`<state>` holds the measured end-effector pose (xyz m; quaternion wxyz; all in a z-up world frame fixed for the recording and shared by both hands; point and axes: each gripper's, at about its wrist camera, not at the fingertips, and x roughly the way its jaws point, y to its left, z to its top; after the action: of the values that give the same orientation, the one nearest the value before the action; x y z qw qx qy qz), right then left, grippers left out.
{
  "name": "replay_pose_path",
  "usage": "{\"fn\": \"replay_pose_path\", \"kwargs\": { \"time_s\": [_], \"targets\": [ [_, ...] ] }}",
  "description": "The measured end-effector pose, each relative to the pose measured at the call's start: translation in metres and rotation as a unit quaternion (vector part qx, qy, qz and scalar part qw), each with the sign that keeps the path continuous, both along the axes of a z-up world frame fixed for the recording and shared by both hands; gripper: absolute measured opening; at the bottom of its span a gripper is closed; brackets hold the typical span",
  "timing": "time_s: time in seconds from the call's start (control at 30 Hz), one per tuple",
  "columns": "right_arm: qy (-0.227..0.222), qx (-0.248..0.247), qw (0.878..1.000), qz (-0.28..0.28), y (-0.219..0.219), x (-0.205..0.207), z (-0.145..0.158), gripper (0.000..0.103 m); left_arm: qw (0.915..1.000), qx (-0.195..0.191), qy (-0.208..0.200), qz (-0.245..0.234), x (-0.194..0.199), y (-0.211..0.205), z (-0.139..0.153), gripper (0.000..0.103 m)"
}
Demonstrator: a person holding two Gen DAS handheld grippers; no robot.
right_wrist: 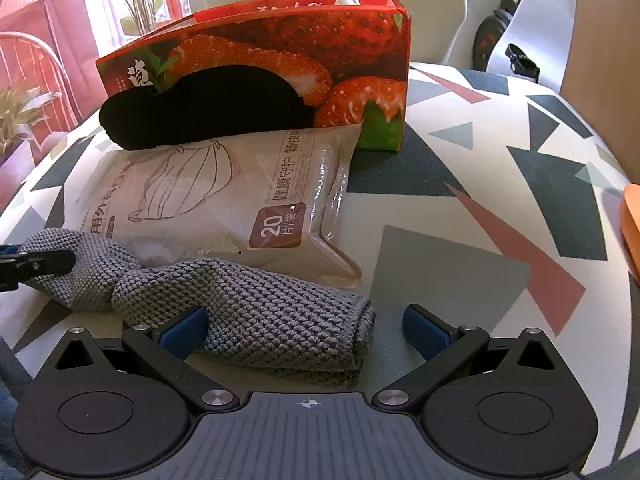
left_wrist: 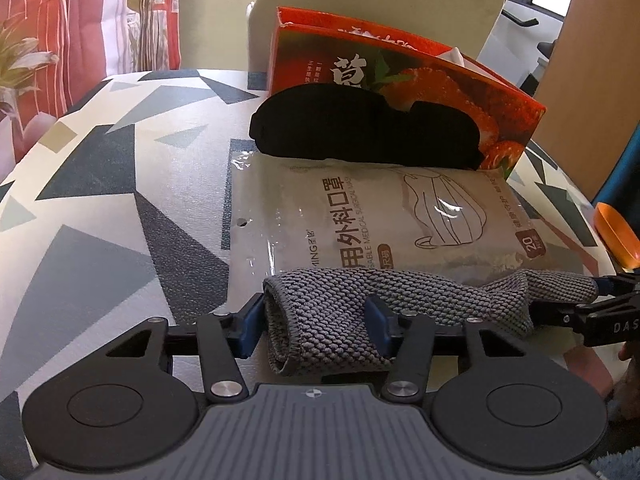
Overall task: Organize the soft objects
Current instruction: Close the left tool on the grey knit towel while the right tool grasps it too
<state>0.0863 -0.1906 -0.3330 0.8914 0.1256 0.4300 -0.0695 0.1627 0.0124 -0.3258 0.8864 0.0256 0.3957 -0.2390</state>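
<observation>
Left tongs [left_wrist: 316,320] pinch grey cloth [left_wrist: 340,312], right tongs [right_wrist: 304,324] spread; mask pack [right_wrist: 224,196], box [right_wrist: 280,52] behind.

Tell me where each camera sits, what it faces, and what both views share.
Left wrist: rides the left gripper, angled down at one end of the grey knit cloth between its fingers.
Right wrist: rides the right gripper, angled down at the cloth's other end.
Shared: cloth, mask packet, black eye mask, strawberry box.

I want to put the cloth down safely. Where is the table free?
Free: the tablecloth right of the mask packet and strawberry box, and left of the packet. Crowded: the middle, where eye mask, packet and grey cloth lie together.
</observation>
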Motion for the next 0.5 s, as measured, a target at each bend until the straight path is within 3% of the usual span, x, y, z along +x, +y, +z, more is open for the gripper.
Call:
{"fn": "replay_pose_path", "kwargs": {
  "time_s": [0.13,0.23,0.5],
  "targets": [
    [0.002,0.018,1.000,0.000,-0.003,-0.001,0.003,0.095,0.9998,-0.009,0.013,-0.011,-0.001,0.000,0.004,0.036],
    [0.003,0.036,0.999,0.007,-0.004,-0.003,0.007,0.082,0.9998,-0.002,0.006,-0.017,-0.004,0.000,0.009,0.030],
    [0.003,0.063,0.998,-0.001,-0.010,-0.007,0.012,0.063,0.9999,-0.011,-0.004,-0.013,-0.007,0.005,0.019,0.024]
  ]
}}
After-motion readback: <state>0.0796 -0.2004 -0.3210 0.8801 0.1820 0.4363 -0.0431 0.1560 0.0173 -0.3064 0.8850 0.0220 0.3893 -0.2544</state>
